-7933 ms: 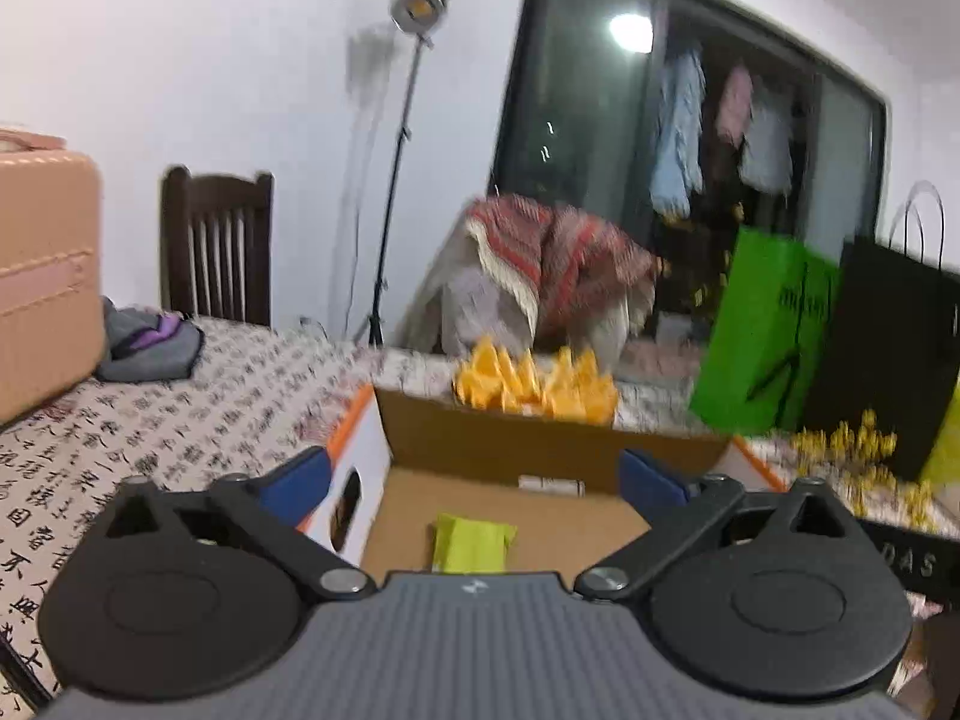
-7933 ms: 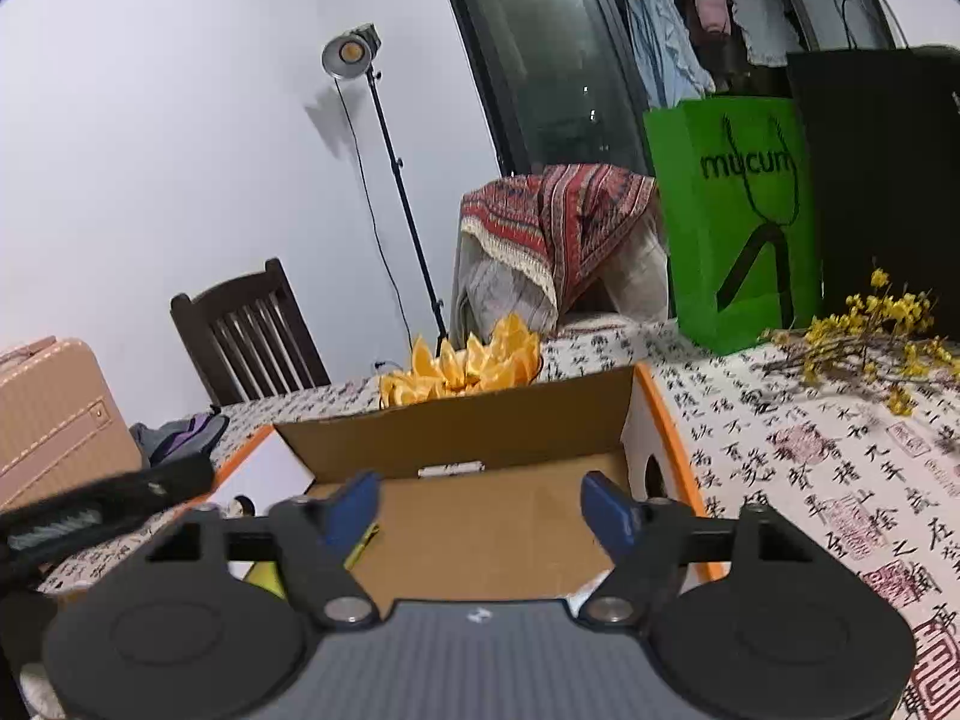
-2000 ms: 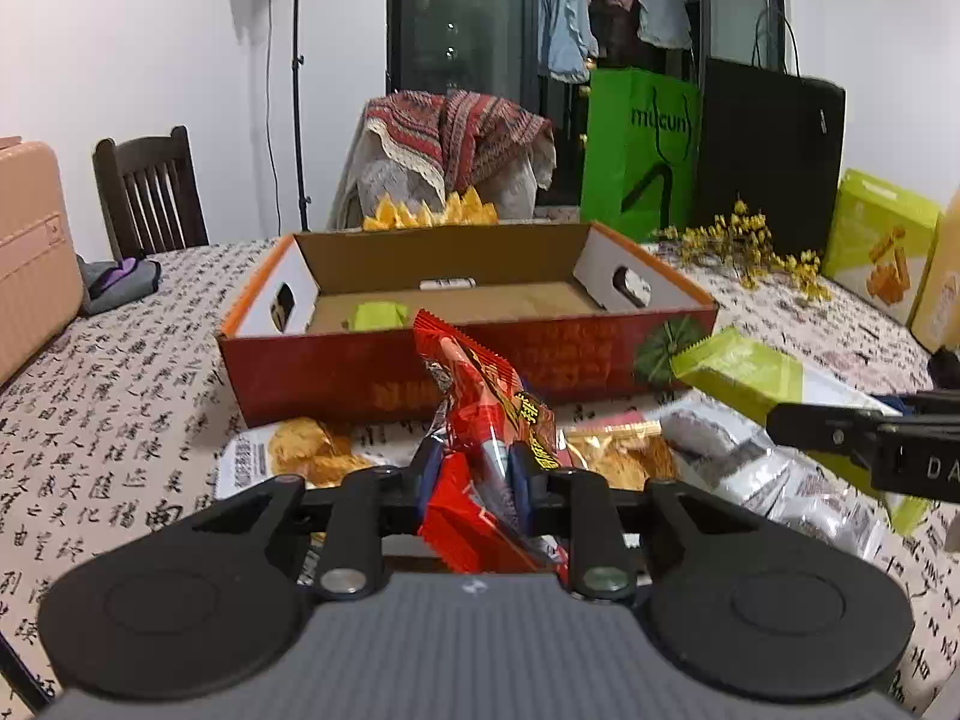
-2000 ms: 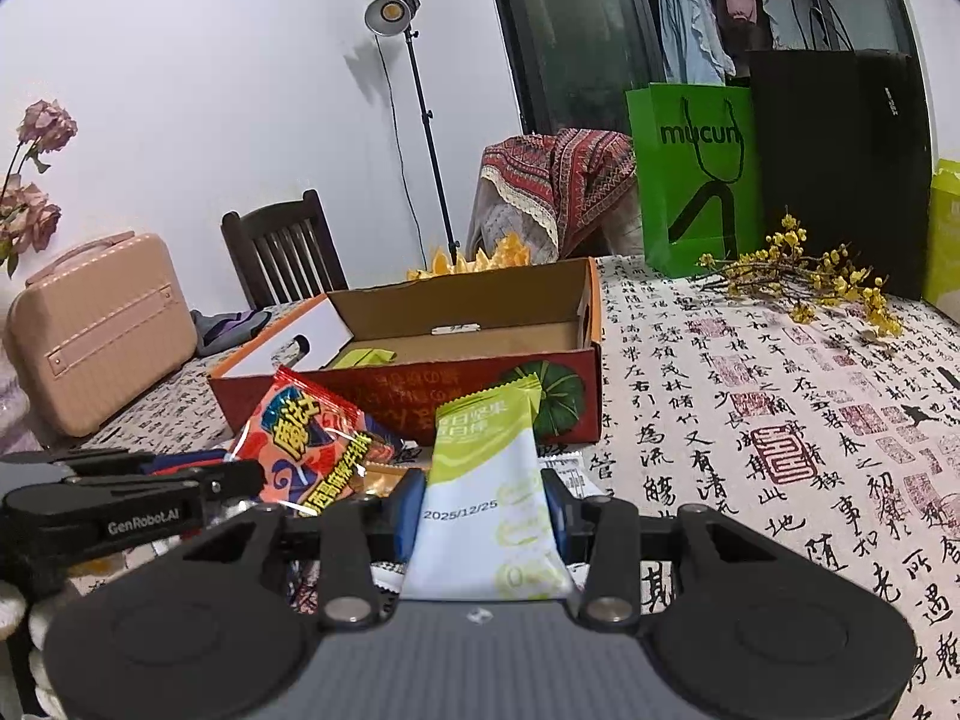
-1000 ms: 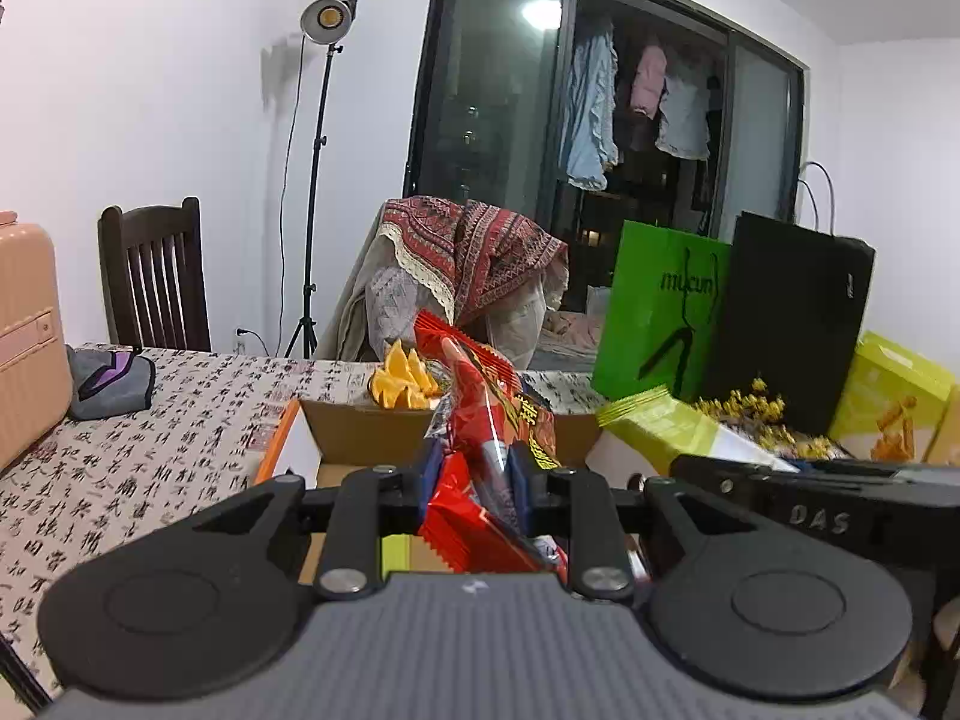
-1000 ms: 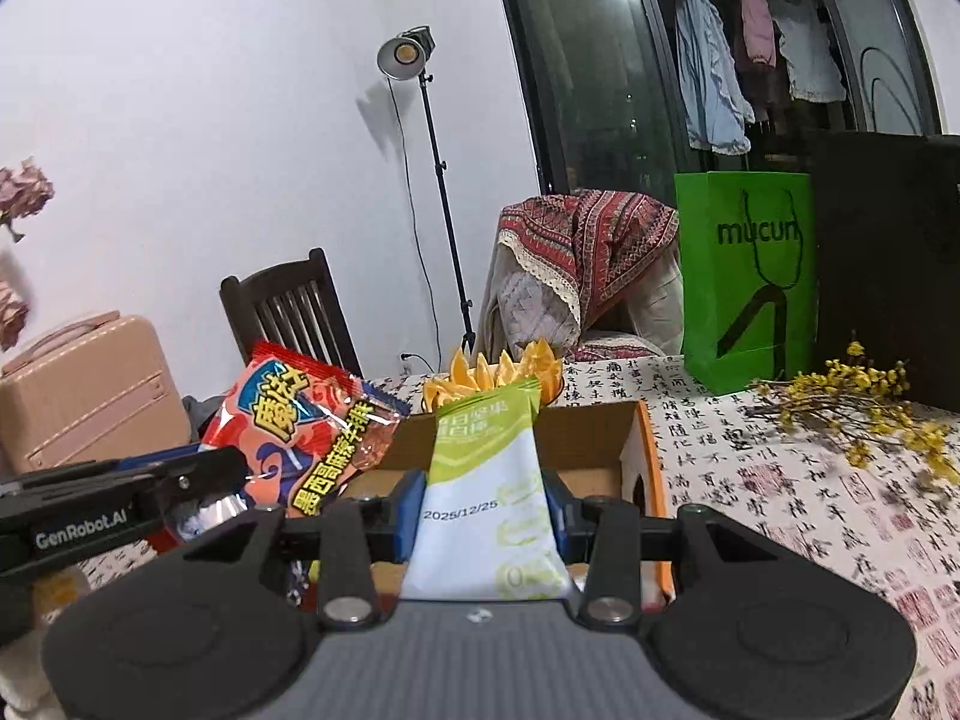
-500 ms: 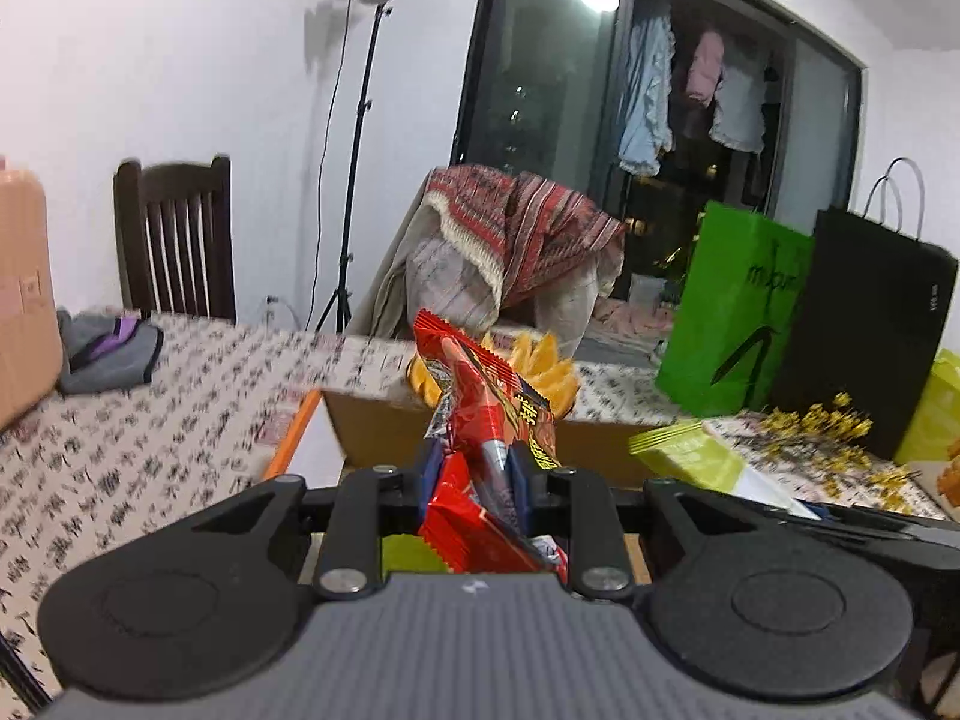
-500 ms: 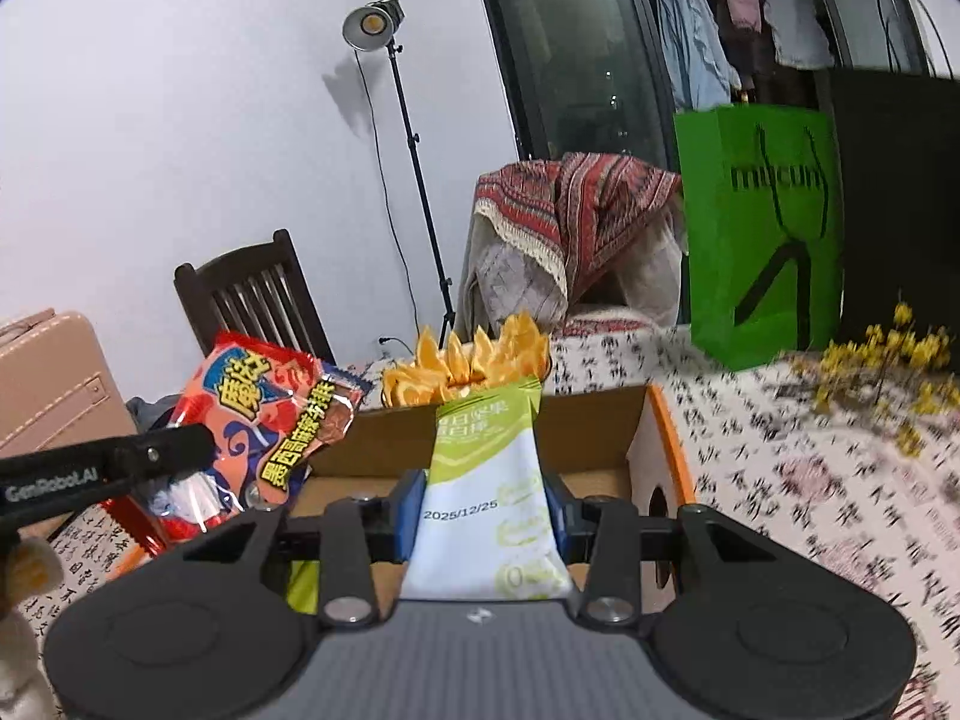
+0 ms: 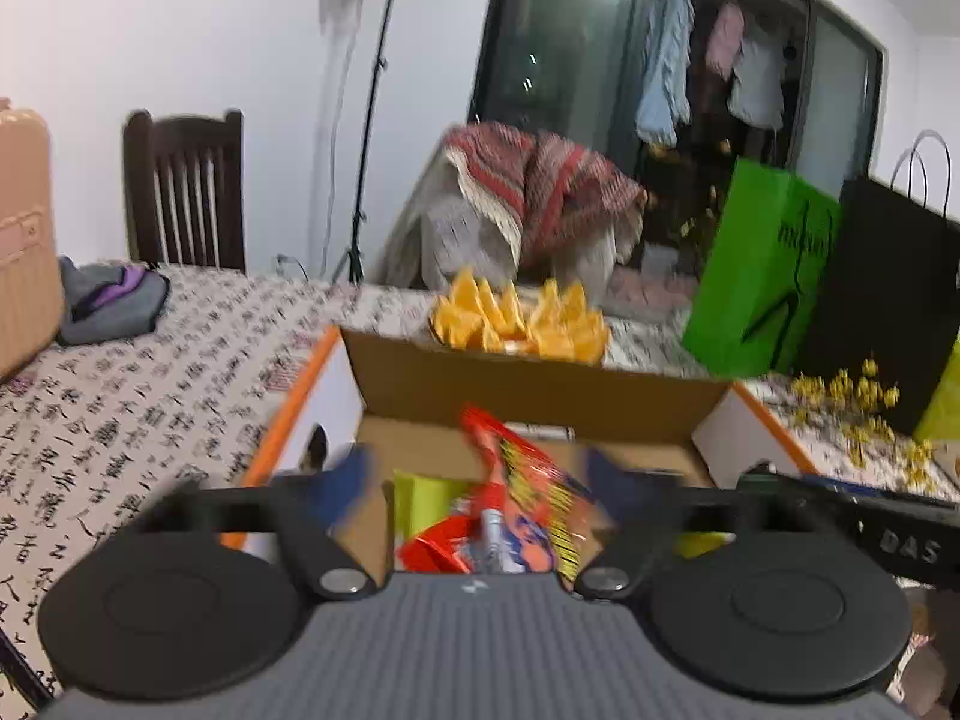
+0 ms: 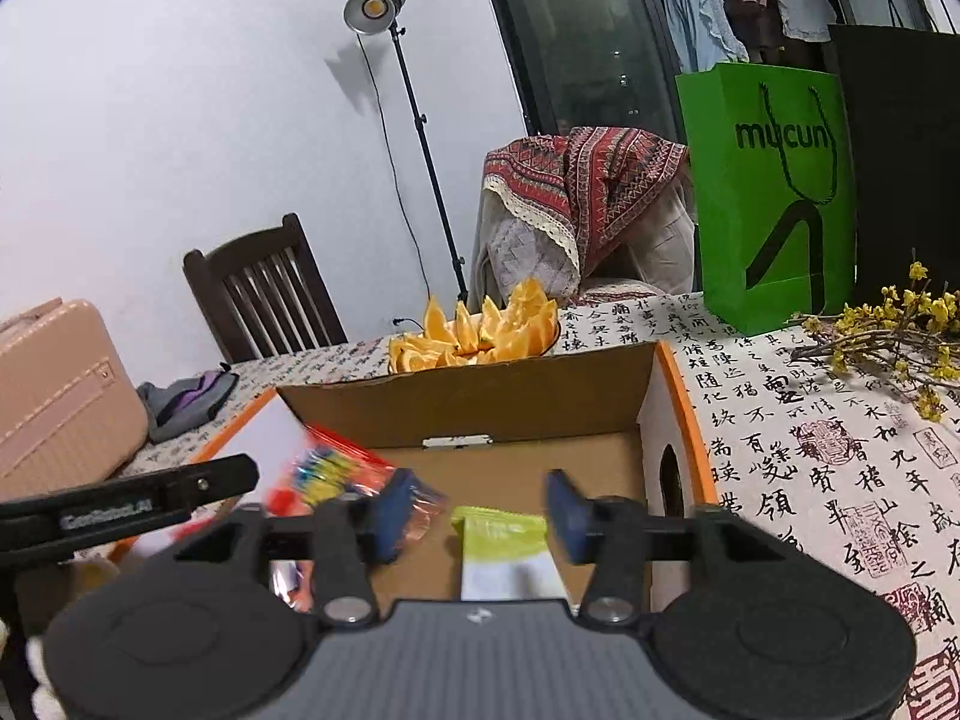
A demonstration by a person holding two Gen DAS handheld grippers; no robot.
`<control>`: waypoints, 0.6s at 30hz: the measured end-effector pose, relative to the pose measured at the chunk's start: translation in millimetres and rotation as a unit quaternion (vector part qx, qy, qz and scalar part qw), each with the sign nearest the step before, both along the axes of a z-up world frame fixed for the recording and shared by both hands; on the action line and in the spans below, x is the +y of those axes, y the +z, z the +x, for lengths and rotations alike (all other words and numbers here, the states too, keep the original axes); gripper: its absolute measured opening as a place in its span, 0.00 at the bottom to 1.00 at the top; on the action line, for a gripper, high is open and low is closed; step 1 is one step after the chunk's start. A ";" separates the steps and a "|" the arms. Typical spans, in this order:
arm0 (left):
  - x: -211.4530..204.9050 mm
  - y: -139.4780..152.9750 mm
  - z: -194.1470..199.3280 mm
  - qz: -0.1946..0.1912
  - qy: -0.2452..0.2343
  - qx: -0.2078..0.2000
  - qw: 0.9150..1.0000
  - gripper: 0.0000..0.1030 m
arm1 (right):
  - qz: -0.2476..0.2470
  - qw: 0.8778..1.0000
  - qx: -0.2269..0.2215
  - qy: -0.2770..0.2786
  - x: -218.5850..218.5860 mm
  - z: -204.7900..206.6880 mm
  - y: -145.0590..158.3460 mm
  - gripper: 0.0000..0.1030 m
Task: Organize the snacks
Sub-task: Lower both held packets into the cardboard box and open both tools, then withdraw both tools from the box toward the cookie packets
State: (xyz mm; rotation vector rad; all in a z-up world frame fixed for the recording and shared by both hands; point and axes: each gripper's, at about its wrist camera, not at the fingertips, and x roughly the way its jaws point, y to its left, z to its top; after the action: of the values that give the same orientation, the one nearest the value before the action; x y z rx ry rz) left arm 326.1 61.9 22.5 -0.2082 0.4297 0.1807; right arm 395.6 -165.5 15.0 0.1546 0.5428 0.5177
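Both grippers' fingers, clamped a moment ago, are opening, releasing red packet (image 9: pixel 510 510) and green packet (image 10: pixel 504 546) into box (image 10: pixel 480 402).

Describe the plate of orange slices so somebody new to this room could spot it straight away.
Find the open cardboard box on the table. Just behind its far wall sits the plate of orange slices, in front of the blanket-draped chair. It is the only cut fruit there, bright wedges standing up in a ring.

Bright indoor light, motion blur in left view, fisheye-bent edges
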 end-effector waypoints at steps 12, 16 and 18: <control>5.5 8.9 -10.0 -0.006 0.031 -0.014 0.999 1.00 | -0.006 1.000 -0.017 -0.008 -2.2 -10.8 7.7 1.00; 3.4 10.7 -13.1 -0.001 0.030 -0.014 0.999 1.00 | -0.005 1.000 -0.019 -0.010 -3.7 -13.3 10.0 1.00; 2.1 13.3 -16.0 -0.001 0.027 -0.018 0.999 1.00 | -0.005 1.000 -0.022 -0.011 -3.9 -15.2 12.5 1.00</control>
State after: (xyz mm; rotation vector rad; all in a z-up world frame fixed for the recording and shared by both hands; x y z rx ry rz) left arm 310.1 63.9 35.8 -0.2253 0.3882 0.2281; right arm 380.5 -169.5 27.5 0.1387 0.4995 0.4949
